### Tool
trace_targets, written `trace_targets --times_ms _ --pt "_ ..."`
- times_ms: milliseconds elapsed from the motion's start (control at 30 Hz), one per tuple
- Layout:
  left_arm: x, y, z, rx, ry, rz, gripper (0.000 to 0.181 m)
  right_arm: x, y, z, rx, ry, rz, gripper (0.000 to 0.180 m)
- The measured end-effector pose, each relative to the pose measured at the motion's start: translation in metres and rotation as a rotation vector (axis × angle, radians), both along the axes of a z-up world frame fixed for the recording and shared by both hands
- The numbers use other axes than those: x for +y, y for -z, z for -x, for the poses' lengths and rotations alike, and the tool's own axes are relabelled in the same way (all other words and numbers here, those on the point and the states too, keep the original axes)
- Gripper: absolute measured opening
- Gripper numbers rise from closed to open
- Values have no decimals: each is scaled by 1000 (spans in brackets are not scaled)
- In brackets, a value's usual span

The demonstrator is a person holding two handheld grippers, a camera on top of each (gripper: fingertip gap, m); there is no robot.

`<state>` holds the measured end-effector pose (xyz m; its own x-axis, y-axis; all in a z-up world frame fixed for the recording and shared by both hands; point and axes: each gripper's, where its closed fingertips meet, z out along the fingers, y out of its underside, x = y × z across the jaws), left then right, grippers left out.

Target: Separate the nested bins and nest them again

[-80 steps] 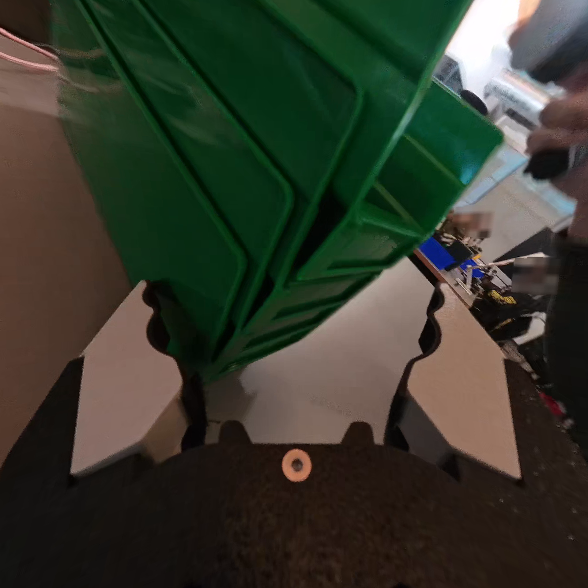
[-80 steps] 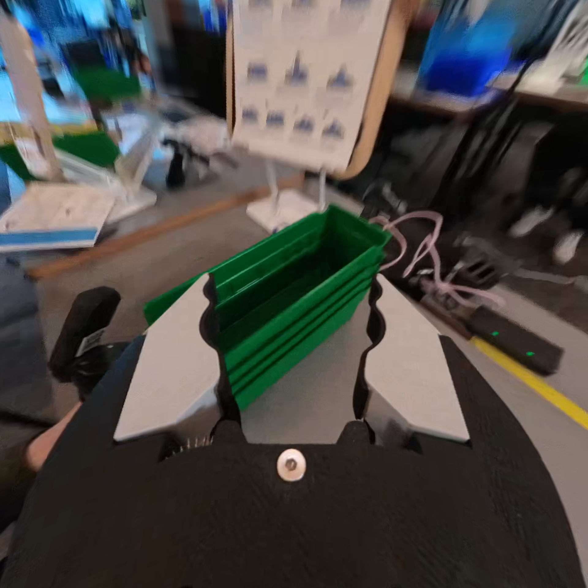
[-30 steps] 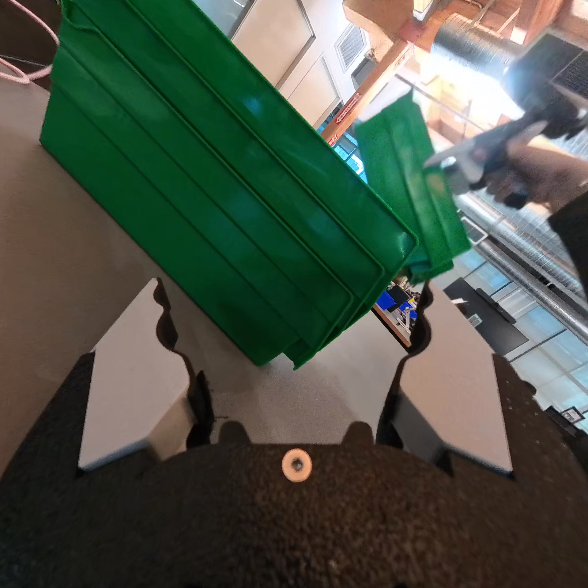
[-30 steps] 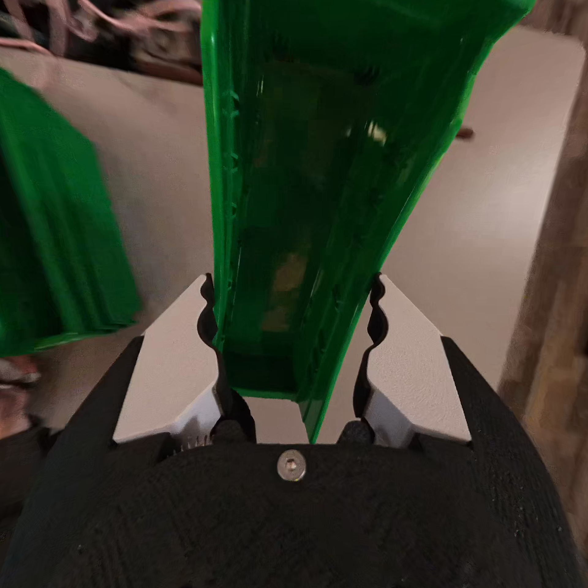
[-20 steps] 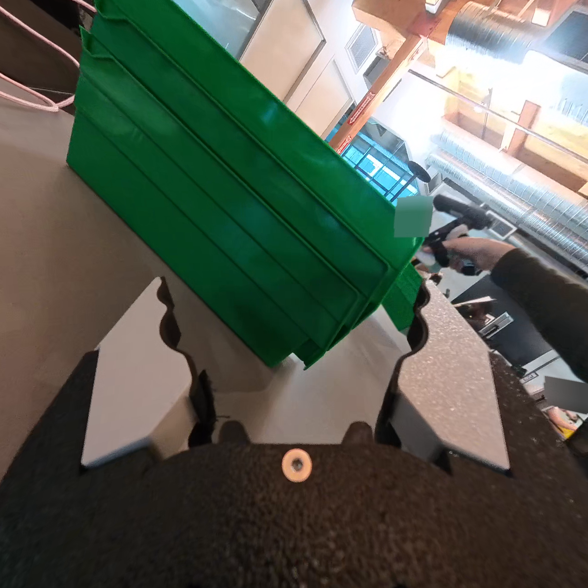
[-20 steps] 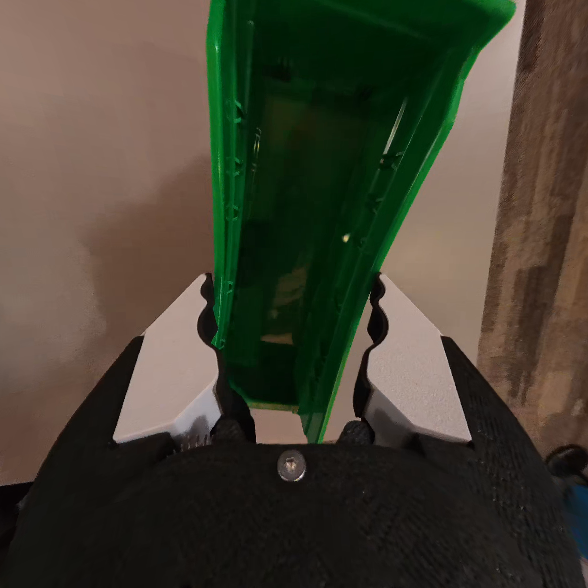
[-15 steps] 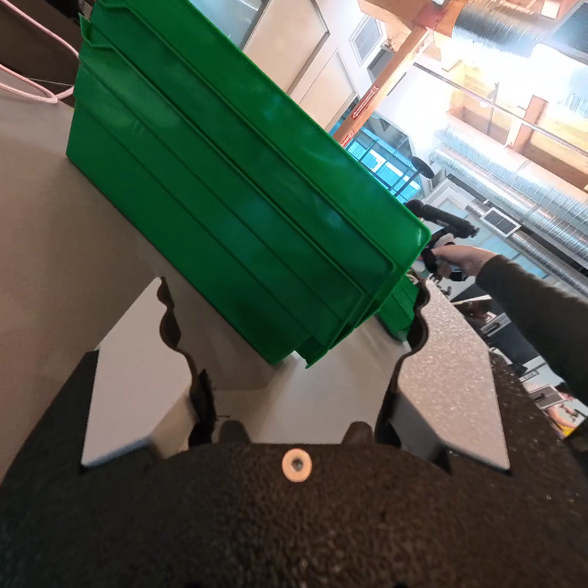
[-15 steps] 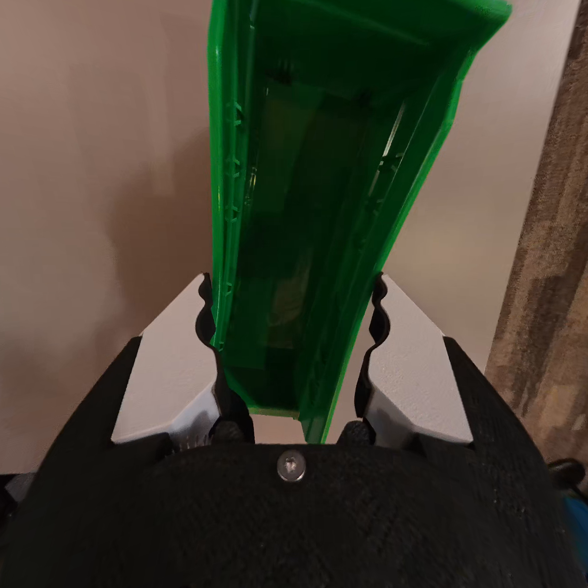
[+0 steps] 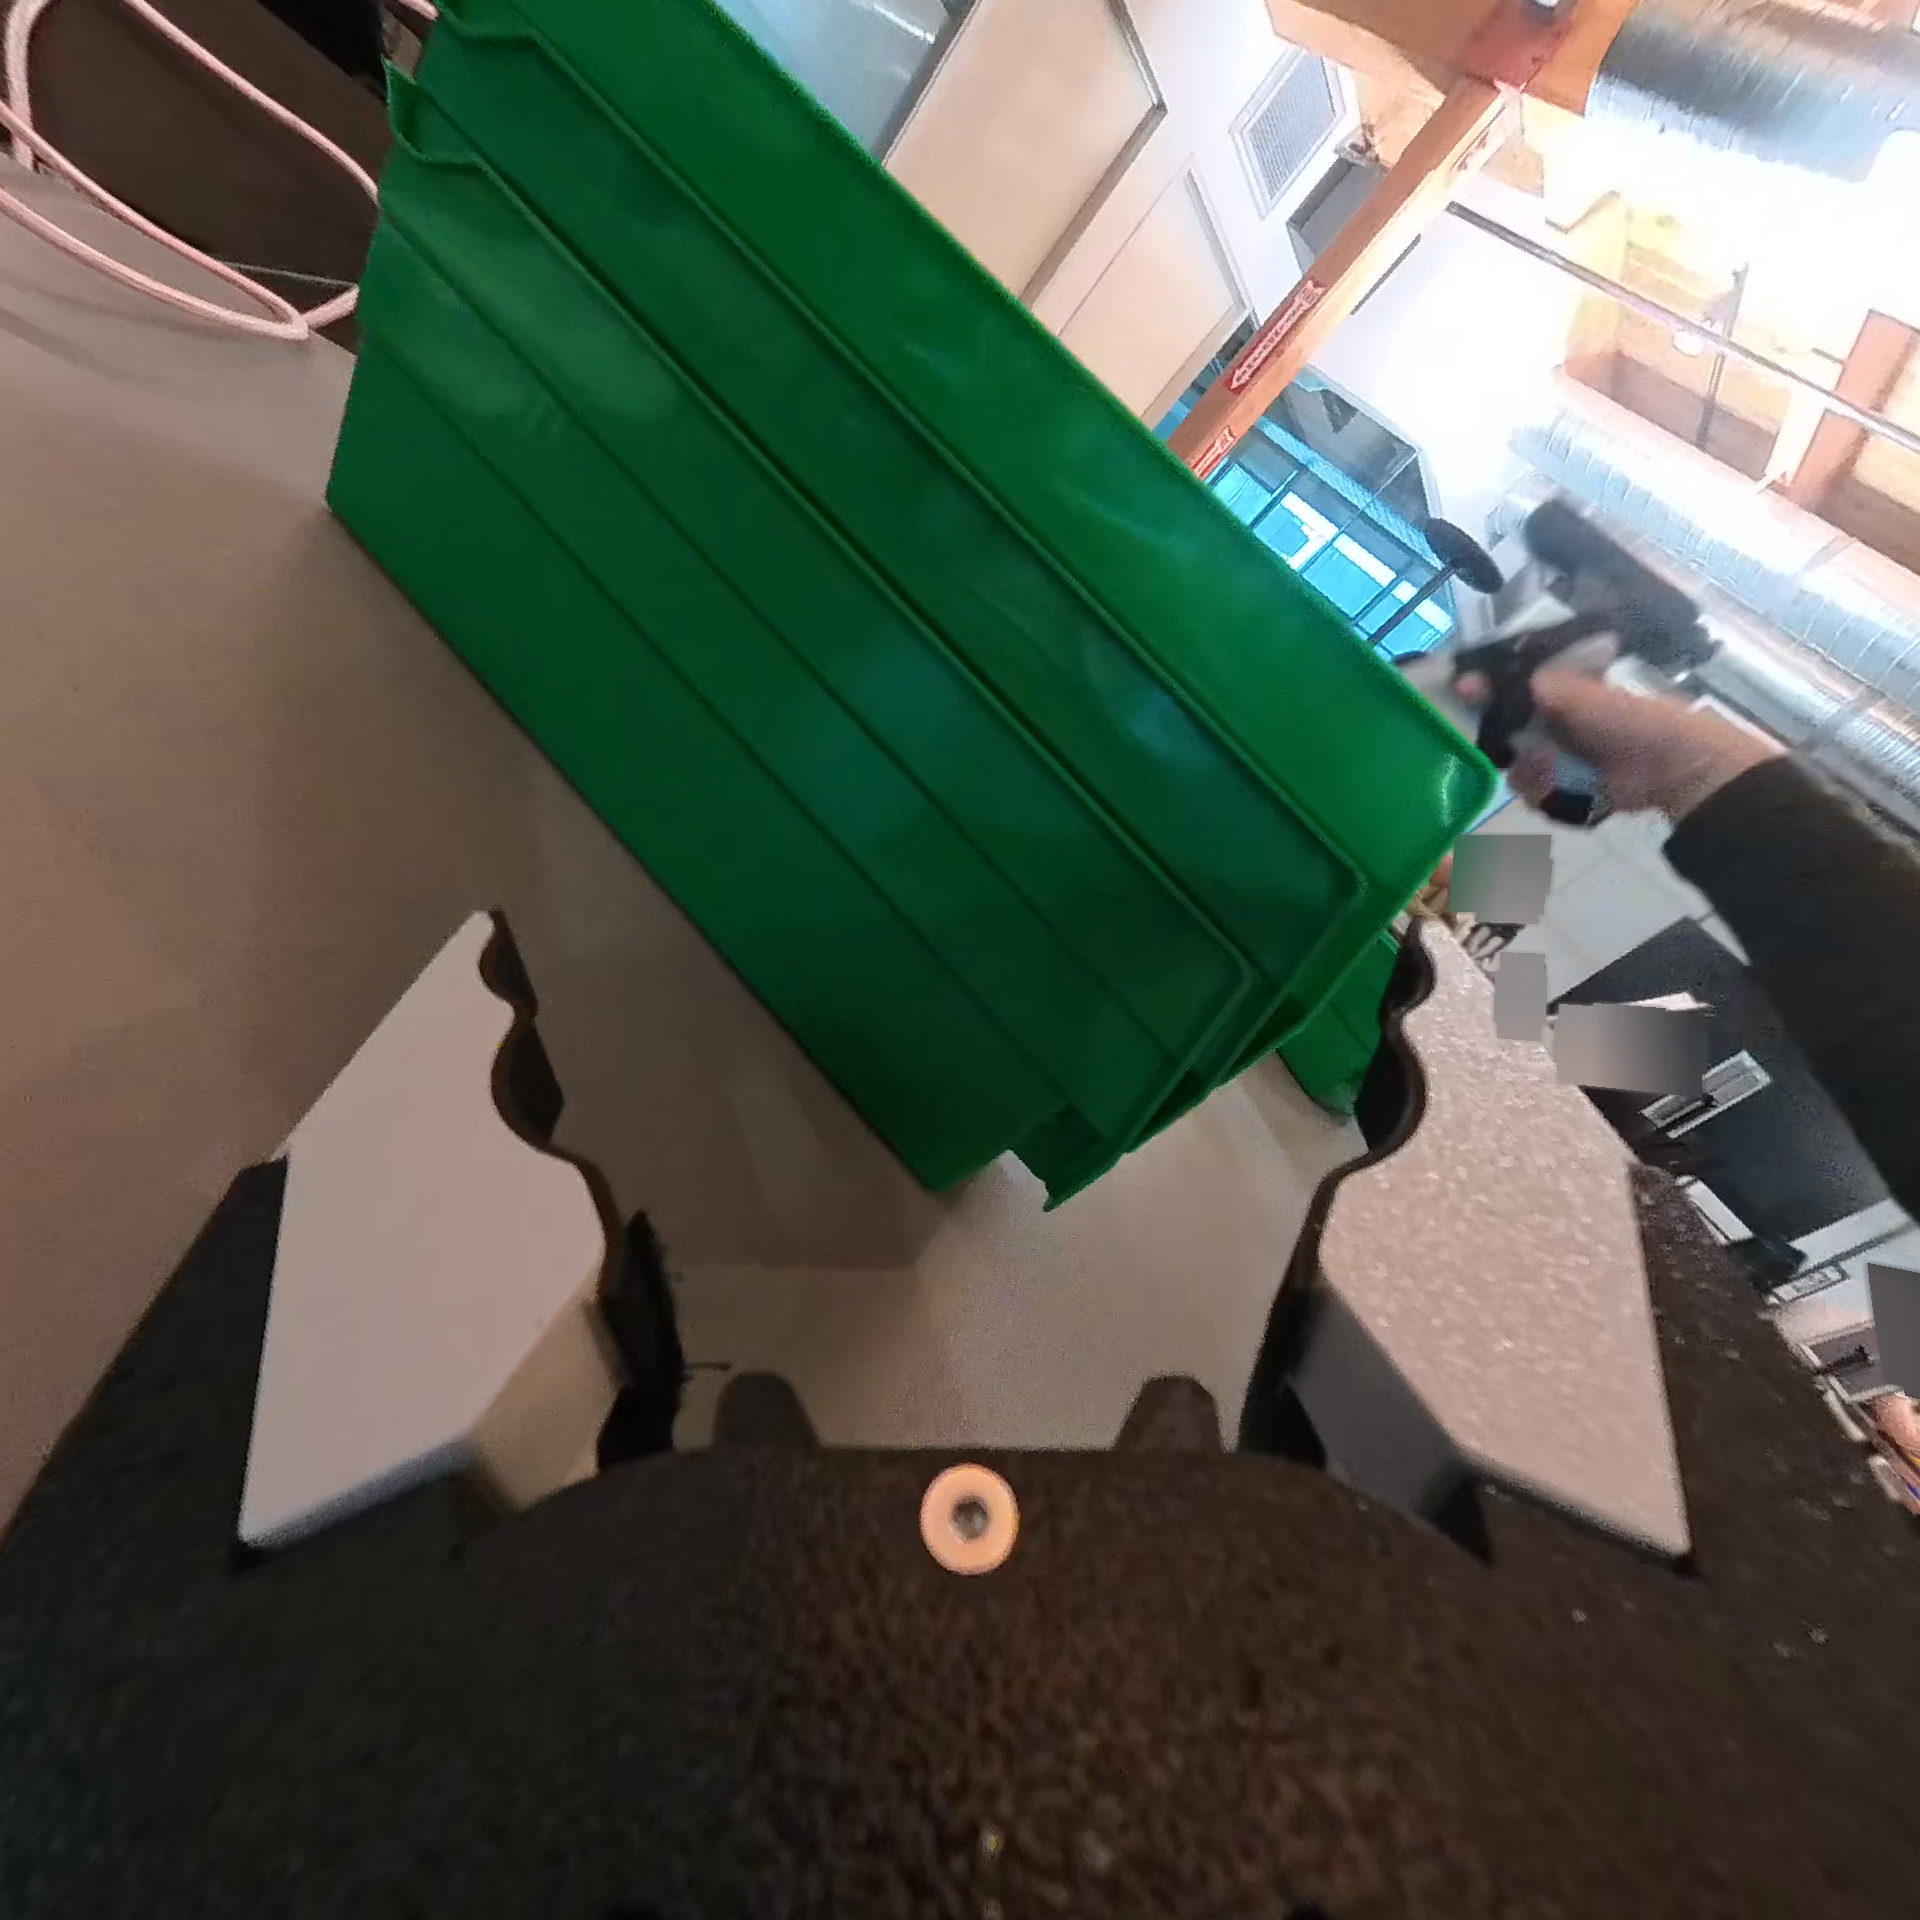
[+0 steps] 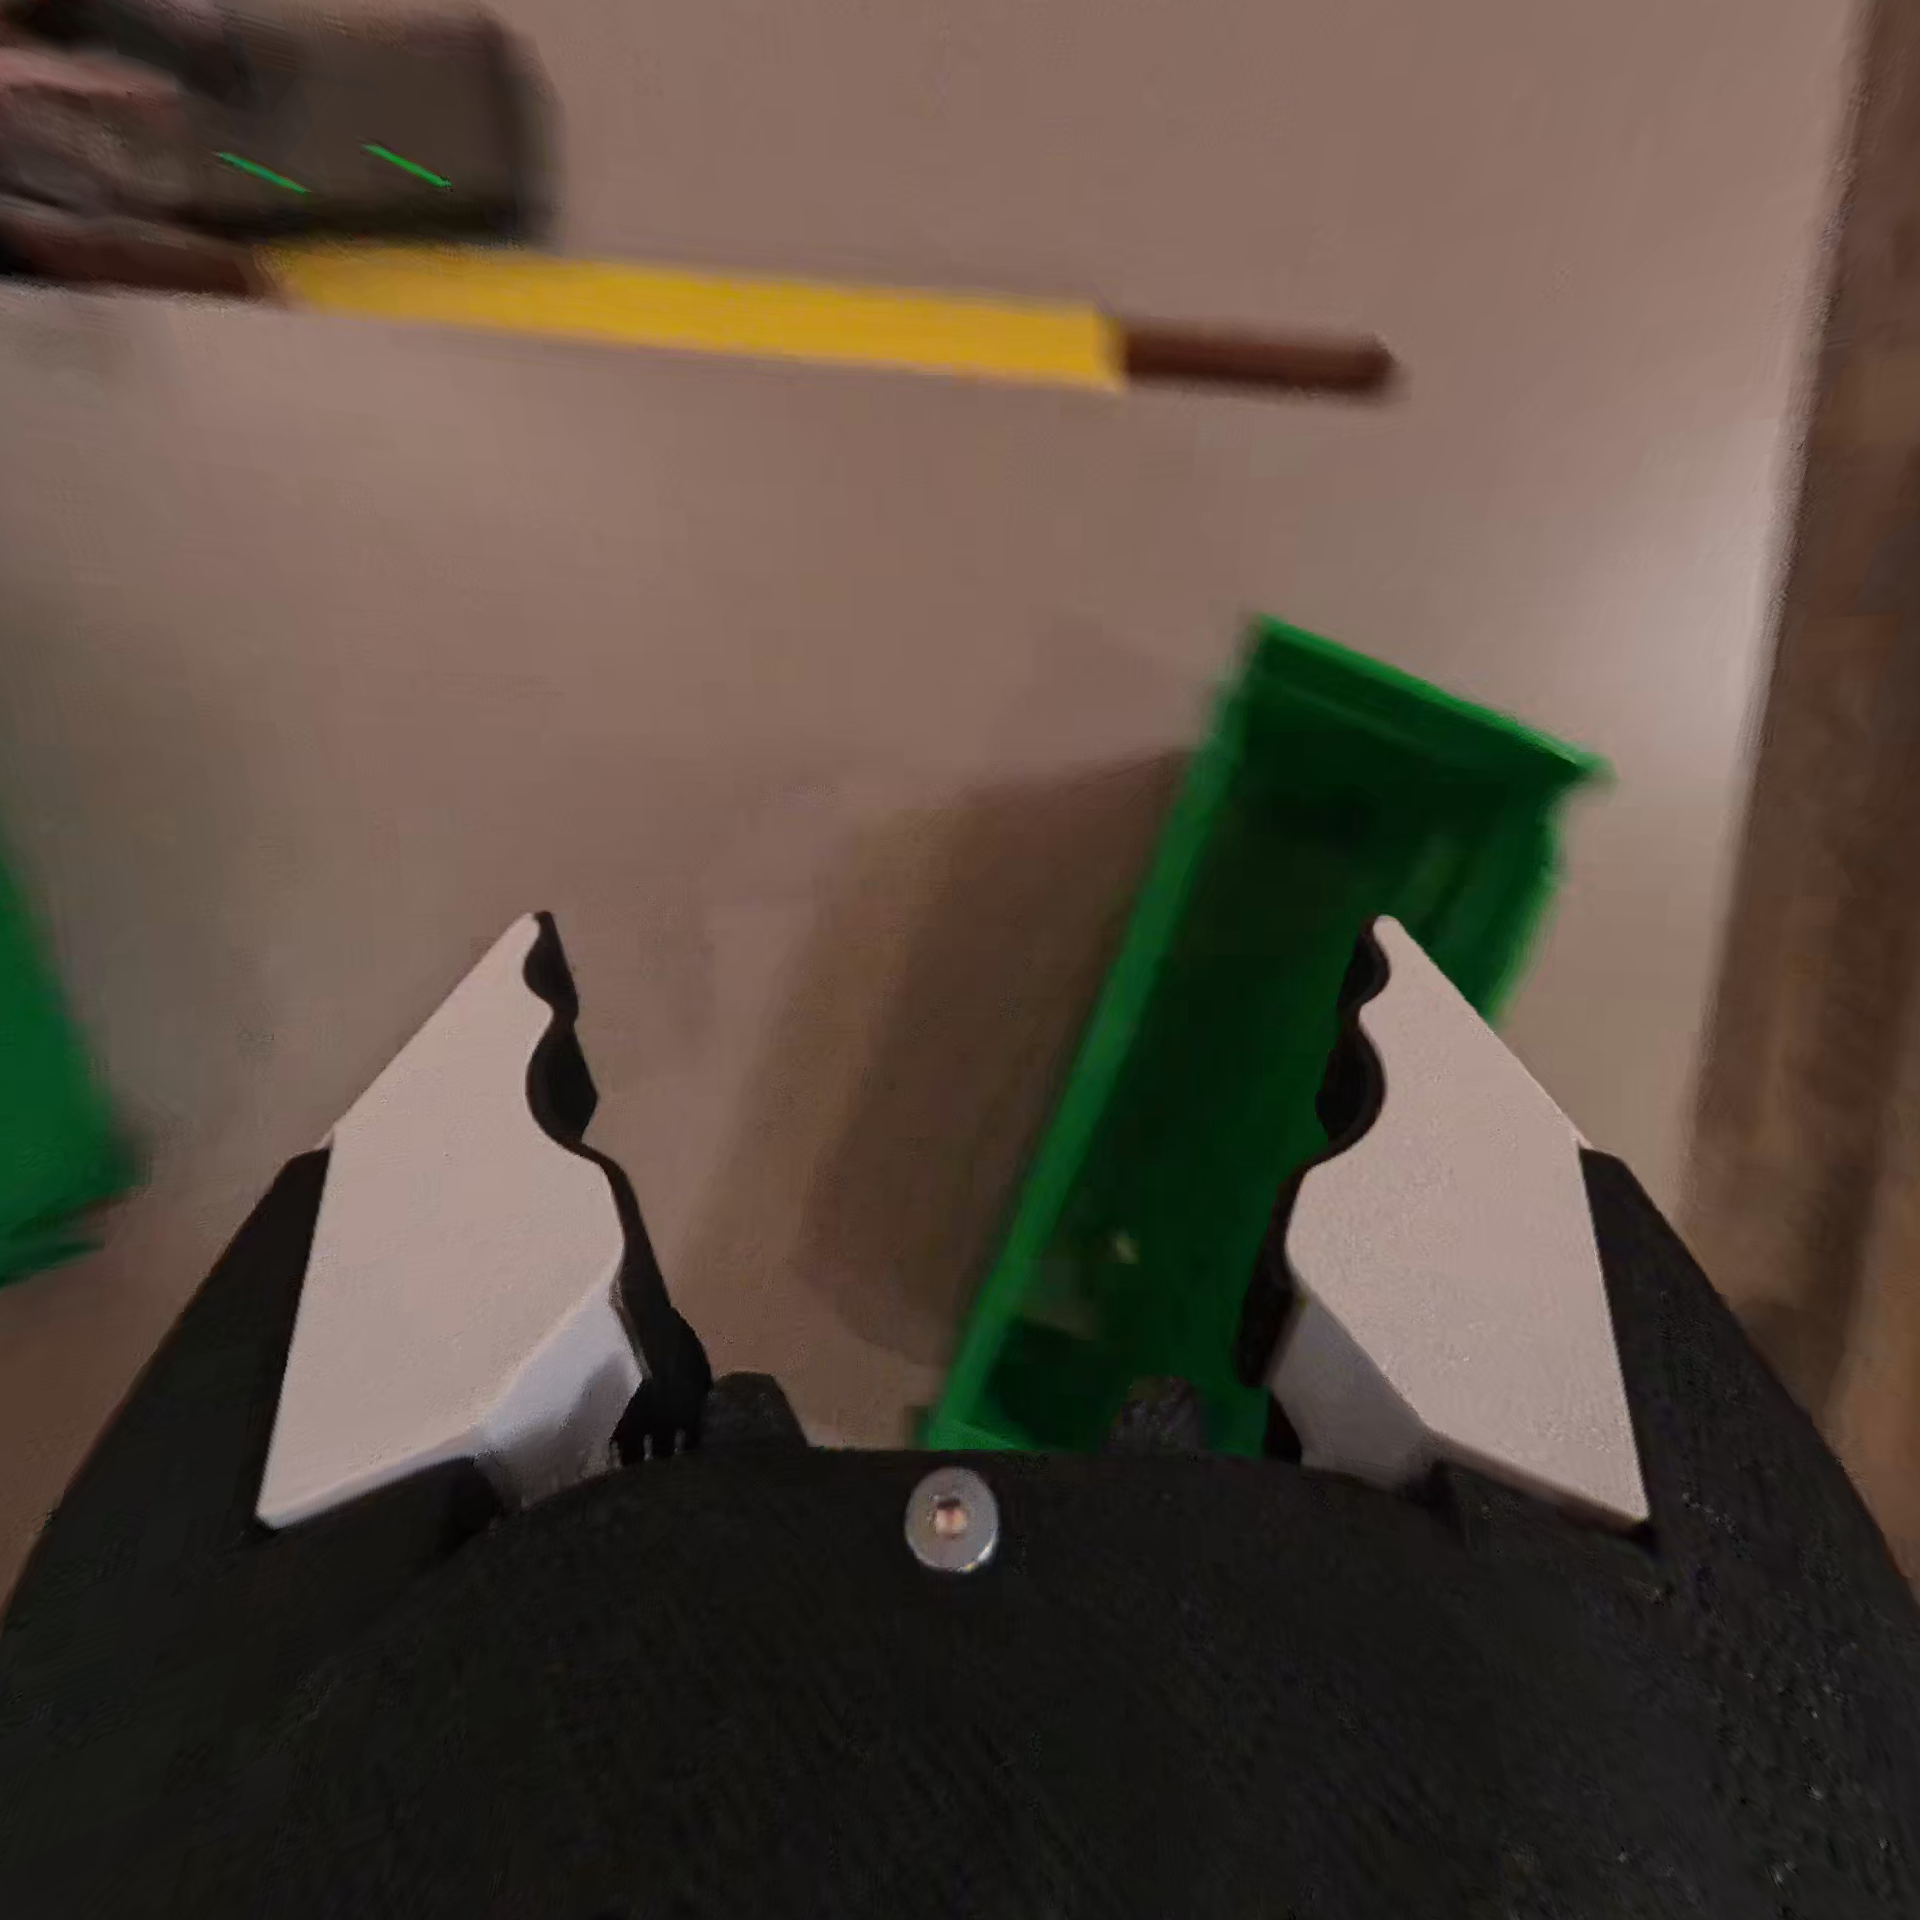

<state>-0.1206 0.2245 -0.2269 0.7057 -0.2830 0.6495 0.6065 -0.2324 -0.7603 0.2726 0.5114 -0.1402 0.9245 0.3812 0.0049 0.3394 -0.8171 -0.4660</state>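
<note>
A nested stack of green bins stands on the grey table. Its near corner lies between the fingers of my left gripper, which is open and empty, just short of the stack. A single green bin lies apart on the table with its opening up, partly behind my right finger. My right gripper is wide open and empty above the bin's near end. This bin peeks out behind the stack in the left wrist view. The stack's edge shows blurred at the left of the right wrist view.
A hand holding the other gripper shows at the upper right of the left wrist view. Pink cables lie past the table's far end. A yellow floor stripe and a dark power strip lie beyond the table edge.
My right gripper has opened and let go of the single green bin, which now lies on the table, and has drawn back from it. My left gripper has stayed open by the stack.
</note>
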Motion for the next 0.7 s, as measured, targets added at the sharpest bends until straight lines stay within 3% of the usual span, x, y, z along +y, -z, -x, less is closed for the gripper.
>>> trace_targets --times_ms 67,167,333,500,633,700 --pt "1 2 -2 7 10 11 155 -13 -31 72 86 -131 -54 142" --pt "1 3 -5 21 19 16 155 -61 -51 190 154 -373 -33 142" --pt "-3 -2 -5 -16 28 -12 154 -156 -37 340 202 -645 66 144" --pt "-3 -2 -5 -43 44 -7 154 -186 16 394 25 -658 136 152" --pt "-3 -2 -7 -42 51 -5 154 -178 36 394 -150 -599 141 126" --pt "-3 -2 -7 -51 56 -2 153 -179 38 397 -175 -586 155 124"
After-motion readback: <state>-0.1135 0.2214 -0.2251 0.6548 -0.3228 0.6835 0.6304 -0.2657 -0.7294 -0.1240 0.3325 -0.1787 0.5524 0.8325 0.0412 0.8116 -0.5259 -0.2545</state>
